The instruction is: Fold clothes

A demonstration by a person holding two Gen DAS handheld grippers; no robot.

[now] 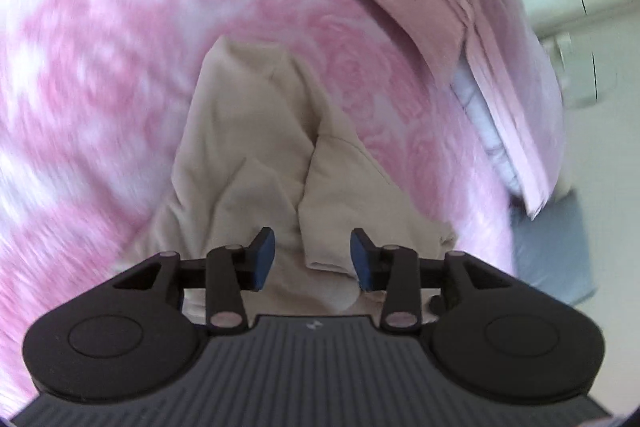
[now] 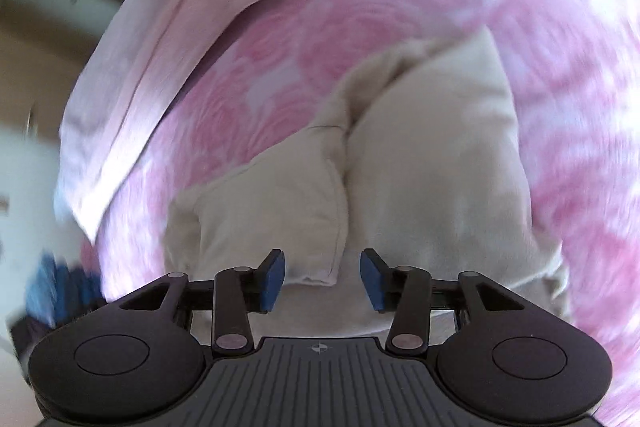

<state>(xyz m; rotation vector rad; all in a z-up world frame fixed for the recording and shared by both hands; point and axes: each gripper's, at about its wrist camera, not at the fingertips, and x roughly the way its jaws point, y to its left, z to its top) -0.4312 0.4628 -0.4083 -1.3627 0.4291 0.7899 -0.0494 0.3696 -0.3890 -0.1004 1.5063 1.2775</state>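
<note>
A cream, soft cotton garment [image 1: 256,163] lies bunched on a bed covered by a pink and white rose-patterned blanket [image 1: 100,67]; in the left wrist view it runs from the centre down to 6 o'clock, with one flap doubled over toward 4 o'clock. A pale pink folded quilt [image 1: 460,7] sits along the bed's edge at 1 o'clock. The garment looks partly gathered rather than laid flat, a lie that would fit either cloth being drawn together for a fold or cloth just set down loose; the blur in both views prevents a firmer reading.

The left tool [image 1: 313,258] hangs above the garment's near hem with its blue pads well apart, gripping nothing, though the flap's corner sits between them. The right tool [image 2: 322,279] is likewise spread wide and empty, poised over the seam [image 2: 340,195] at its 12 o'clock, probably placed so each tool can take one side of the hem
</note>
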